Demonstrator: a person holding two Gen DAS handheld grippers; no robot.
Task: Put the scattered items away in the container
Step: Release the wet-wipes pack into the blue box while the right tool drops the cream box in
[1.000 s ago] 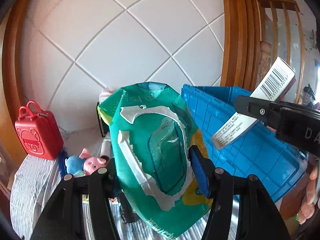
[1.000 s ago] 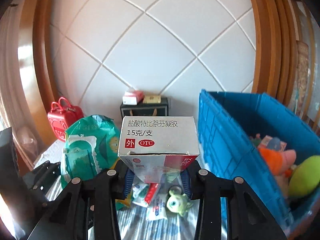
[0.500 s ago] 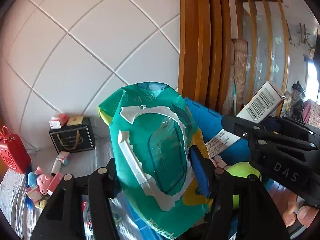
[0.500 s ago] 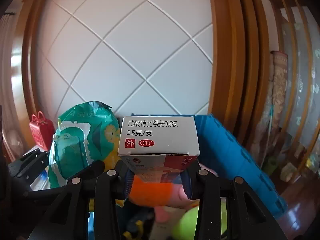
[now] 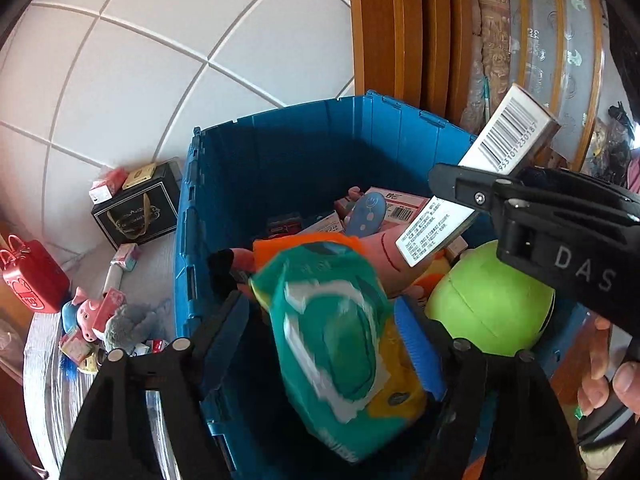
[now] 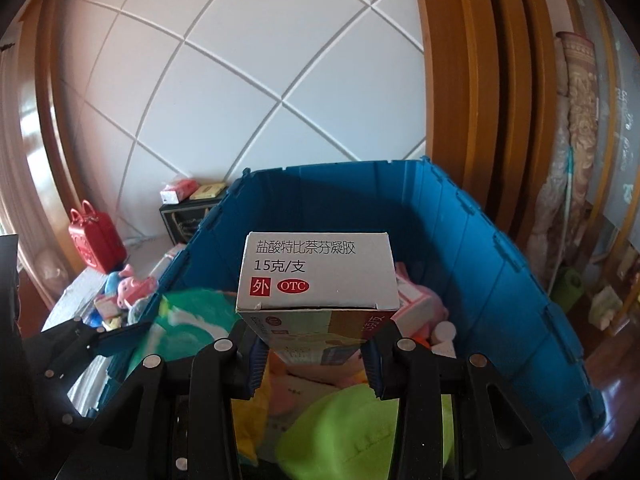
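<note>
The blue crate (image 5: 280, 160) holds plush toys, boxes and a green ball (image 5: 492, 304). My left gripper (image 5: 324, 320) is open over the crate; the green wet-wipes pack (image 5: 340, 344) is blurred between its spread fingers, loose and dropping. It shows in the right wrist view (image 6: 188, 320) too. My right gripper (image 6: 316, 356) is shut on a white medicine box (image 6: 316, 272) and holds it above the crate (image 6: 500, 280). The box (image 5: 480, 184) also shows in the left wrist view.
Left of the crate lie a pink pig toy (image 5: 86, 312), small boxes, a red toy case (image 5: 30, 280) and a black gift box (image 5: 136, 212) against the white tiled wall. A wooden frame (image 5: 400, 28) stands behind the crate.
Both grippers moved from the table over the crate. The left gripper opened and the wipes pack slipped down from its fingers. The right still holds the medicine box.
</note>
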